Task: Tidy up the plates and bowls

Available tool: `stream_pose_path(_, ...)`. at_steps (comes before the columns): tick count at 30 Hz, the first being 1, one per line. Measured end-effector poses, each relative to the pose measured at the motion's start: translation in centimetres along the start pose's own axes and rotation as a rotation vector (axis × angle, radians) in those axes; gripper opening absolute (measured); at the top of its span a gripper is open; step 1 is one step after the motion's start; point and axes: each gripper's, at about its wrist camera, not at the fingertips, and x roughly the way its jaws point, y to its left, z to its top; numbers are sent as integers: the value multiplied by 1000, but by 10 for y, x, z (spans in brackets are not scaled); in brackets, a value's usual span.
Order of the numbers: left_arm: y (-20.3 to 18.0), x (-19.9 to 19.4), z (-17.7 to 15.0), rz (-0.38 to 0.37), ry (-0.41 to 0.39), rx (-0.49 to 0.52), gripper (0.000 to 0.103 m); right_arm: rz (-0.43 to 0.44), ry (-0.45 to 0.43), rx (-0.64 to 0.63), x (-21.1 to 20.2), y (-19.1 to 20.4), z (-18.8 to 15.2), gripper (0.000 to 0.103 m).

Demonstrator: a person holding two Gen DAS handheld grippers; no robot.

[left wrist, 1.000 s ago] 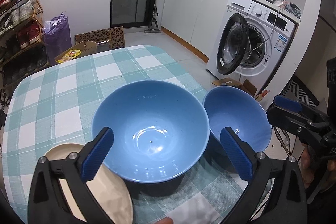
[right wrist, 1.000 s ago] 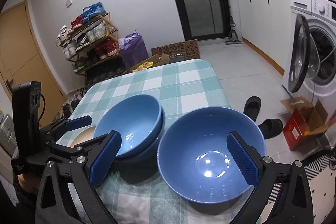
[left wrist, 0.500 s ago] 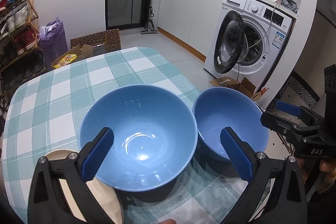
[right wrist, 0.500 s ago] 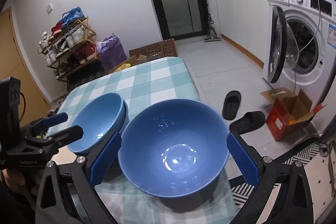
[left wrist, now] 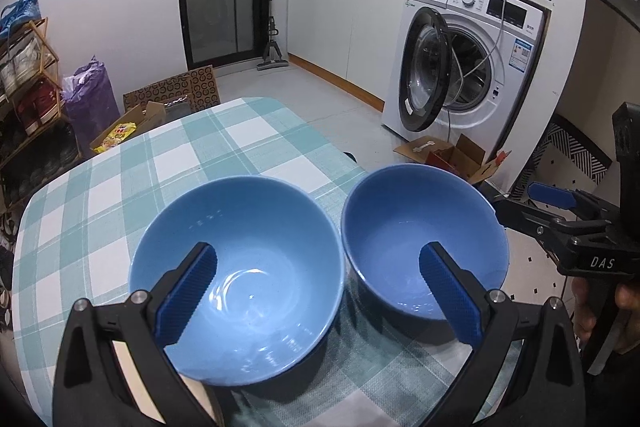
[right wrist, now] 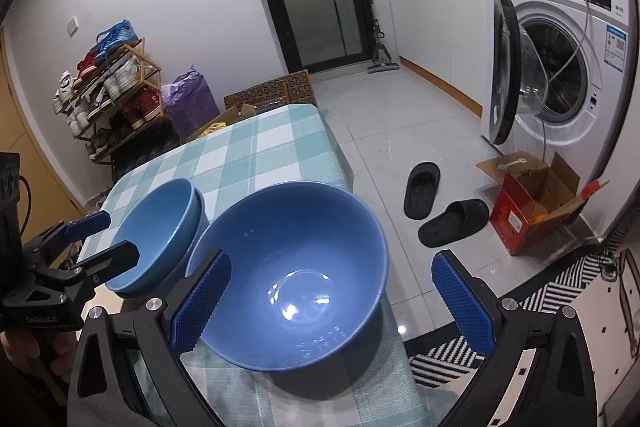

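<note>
Two glossy blue ceramic bowls stand upright on the table covered with a teal-and-white checked cloth point(left wrist: 180, 163). The lighter blue bowl point(left wrist: 240, 259) sits nested on a second bowl of the same colour, whose rim shows beneath it in the right wrist view point(right wrist: 158, 235). The darker blue bowl point(right wrist: 296, 275) stands just beside it at the table's edge, rims nearly touching.

The left gripper point(left wrist: 320, 291) hangs above the lighter bowl with its blue ribbed pads spread wide and released, grasping nothing. The right gripper point(right wrist: 332, 299) is likewise spread wide, its pads on either side of the darker bowl without touching it.

In the left wrist view the right gripper's black body carries the white lettering "DAS". In the right wrist view the left gripper's body bears small white lettering too blurred to read.

A cream plate point(left wrist: 124, 351) shows partly under the left gripper's frame. The white front-loading washing machine point(left wrist: 472, 67) stands with its door open; its badge and blue-bordered sticker are too small to read.
</note>
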Motion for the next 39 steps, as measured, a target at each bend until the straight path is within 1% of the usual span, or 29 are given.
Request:
stream_pose_path(4, -5, 7, 5, -12, 10, 0, 102, 10, 7, 20, 0, -8, 0, 102)
stream_pose_path(6, -8, 11, 8, -18, 19, -6, 101, 8, 26, 21, 3, -9, 0, 102)
stream_pose_path(8, -9, 15, 10, -31, 22, -14, 101, 52, 67, 42, 8, -12, -1, 102)
stream_pose_path(10, -12, 17, 11, -38, 20, -12, 101, 72, 79, 50, 10, -13, -2, 102)
stream_pose_path(17, -27, 25, 12, -42, 14, 43, 101, 7, 133, 23, 29, -16, -11, 102)
stream_pose_path(21, -31, 28, 10, -52, 15, 59, 101, 23, 159, 12, 38, -18, -15, 102)
stream_pose_path(26, -39, 29, 6, -65, 10, 92, 101, 8, 182, -6, 47, -20, -21, 101)
stream_pose_path(28, -42, 31, 5, -66, 16, 100, 101, 4, 191, -16, 51, -21, -23, 99)
stream_pose_path(30, -45, 32, 4, -69, 20, 106, 101, 1, 199, -18, 53, -23, -25, 90)
stream_pose_path(33, -50, 34, 2, -69, 24, 124, 101, -7, 214, -21, 56, -25, -26, 82)
stream_pose_path(35, -51, 34, -1, -64, 26, 135, 101, -5, 222, -27, 57, -27, -27, 79)
stream_pose_path(39, -53, 33, -3, -70, 27, 143, 101, 8, 220, -18, 57, -32, -28, 78)
